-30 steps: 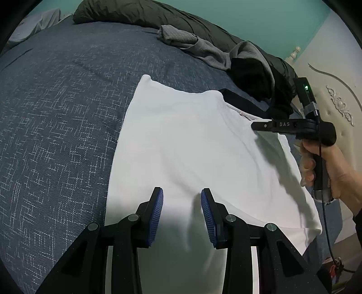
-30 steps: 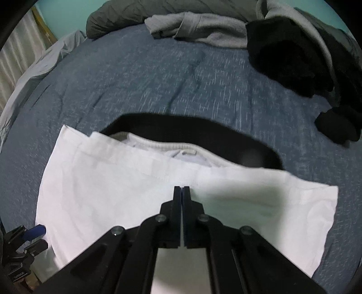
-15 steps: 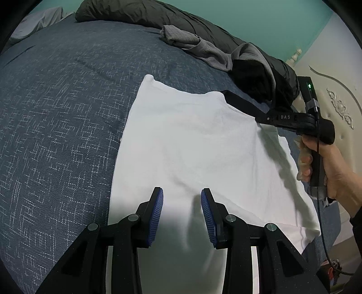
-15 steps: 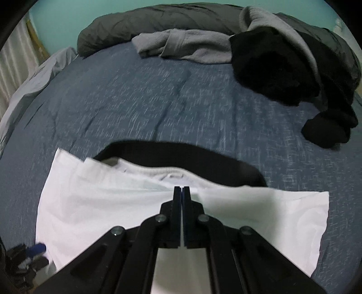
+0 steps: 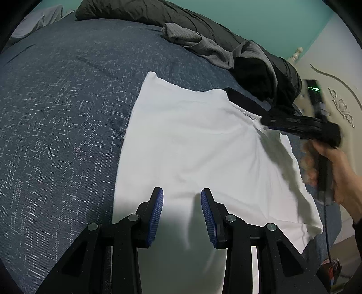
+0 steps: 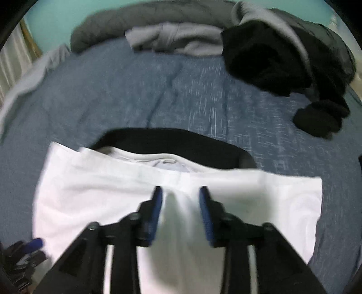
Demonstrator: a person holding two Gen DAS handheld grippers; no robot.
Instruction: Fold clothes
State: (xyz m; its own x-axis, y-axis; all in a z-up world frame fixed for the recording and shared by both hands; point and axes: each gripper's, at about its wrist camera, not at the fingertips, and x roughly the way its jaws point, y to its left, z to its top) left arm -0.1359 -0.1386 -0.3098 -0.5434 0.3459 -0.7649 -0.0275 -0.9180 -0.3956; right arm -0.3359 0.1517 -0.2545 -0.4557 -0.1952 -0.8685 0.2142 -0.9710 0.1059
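Observation:
A white folded shirt point(image 5: 192, 140) lies flat on the dark blue bed cover point(image 5: 58, 113); it also shows in the right wrist view point(image 6: 101, 187), collar at its far edge. My left gripper point(image 5: 182, 199) is open and empty, hovering over the shirt's near end. My right gripper point(image 6: 179, 196) is open just above the shirt, a small raised fold of cloth between its blue pads without being pinched. The right gripper point(image 5: 267, 121) also shows in the left wrist view, at the shirt's collar side, blurred.
Grey clothes point(image 5: 194, 43) and black clothes point(image 5: 260, 72) are piled at the bed's far side, with a dark grey duvet point(image 5: 135, 11) behind. A black garment point(image 6: 321, 117) lies right of the shirt. A cream headboard point(image 5: 334, 95) stands at right.
My right gripper was shut on the shirt's folded edge and has now opened, letting the cloth go. The view shifted slightly. My left gripper stayed open in place.

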